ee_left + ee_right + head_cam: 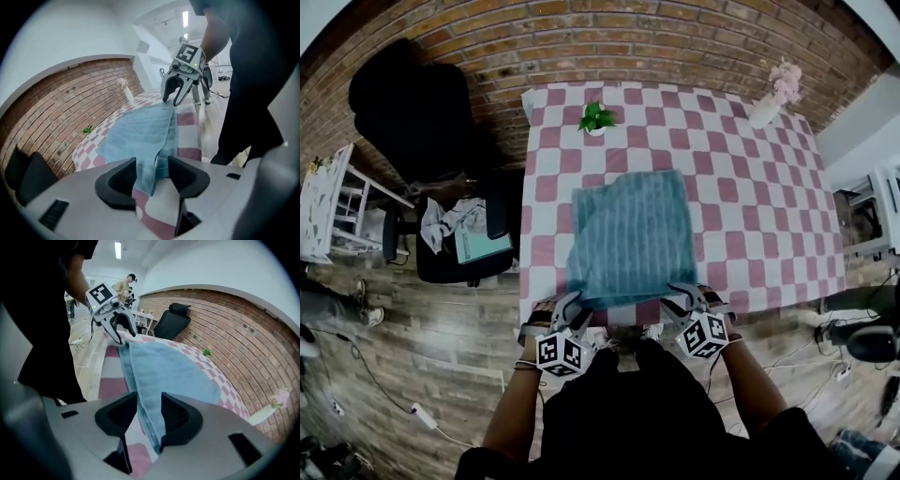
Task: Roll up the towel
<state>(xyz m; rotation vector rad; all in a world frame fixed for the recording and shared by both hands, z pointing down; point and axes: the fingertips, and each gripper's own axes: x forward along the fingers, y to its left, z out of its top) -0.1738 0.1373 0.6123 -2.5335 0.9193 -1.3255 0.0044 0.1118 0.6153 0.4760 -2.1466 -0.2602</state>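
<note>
A blue striped towel (630,234) lies flat on the pink-and-white checked table (759,197), its near edge at the table's front. My left gripper (569,307) holds the near left corner. In the left gripper view the towel (140,129) rises in a fold between the jaws of that gripper (152,171), which are shut on it. My right gripper (687,300) is at the near right corner. In its own view the towel's edge (159,366) fills the narrow gap of that gripper (149,411). Each gripper shows in the other's view: right gripper (174,96), left gripper (119,331).
A small green plant (596,117) stands at the table's far left, and a white vase with pink flowers (775,97) at the far right. A black office chair (441,220) with papers sits left of the table. Brick wall runs behind.
</note>
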